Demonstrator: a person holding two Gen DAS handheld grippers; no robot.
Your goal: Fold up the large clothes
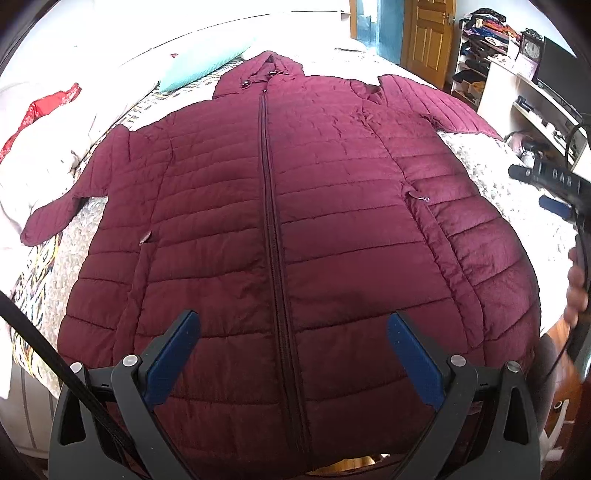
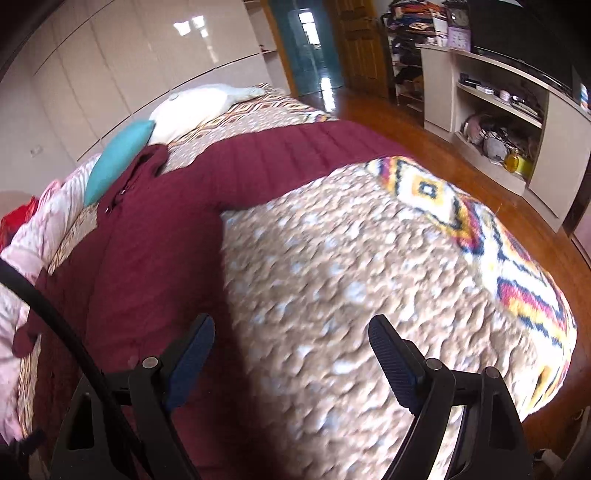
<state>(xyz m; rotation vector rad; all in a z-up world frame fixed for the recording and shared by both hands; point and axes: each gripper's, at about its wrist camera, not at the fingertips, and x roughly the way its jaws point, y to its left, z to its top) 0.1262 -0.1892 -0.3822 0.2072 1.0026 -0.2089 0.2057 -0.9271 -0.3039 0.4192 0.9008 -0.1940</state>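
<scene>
The maroon quilted jacket (image 1: pixel 295 206) lies flat and face up on the bed, zipped closed along its dark centre zipper (image 1: pixel 271 206), hood (image 1: pixel 264 72) toward the far end and hem toward me. Both sleeves are spread outward: one sleeve (image 1: pixel 55 210) angles off to the left onto white bedding, the other sleeve (image 1: pixel 439 107) runs off to the right across the bedspread. A small zip pull (image 1: pixel 424 199) shows at the right-hand pocket. The jacket rests on a patterned bedspread (image 2: pixel 351 277), tan and mottled with a coloured diamond border at its edge. My left gripper (image 1: pixel 293 328) hangs over the lower front of the jacket, straddling the zipper line, its blue-padded fingers spread wide with nothing between them; I cannot tell whether the tips touch the fabric. My right gripper (image 2: pixel 291 332) is positioned over the bedspread just beside the jacket's right edge, fingers likewise spread apart and empty; that view is somewhat blurred. Beyond the hood sit a teal pillow (image 1: pixel 207 66) and a white pillow (image 2: pixel 195 107). A red cloth (image 1: pixel 40 110) lies on the white bedding at far left. A wooden door (image 1: pixel 428 33) and white shelving (image 2: pixel 498 110) holding assorted items stand past the bed, over a wooden floor (image 2: pixel 406 125).
</scene>
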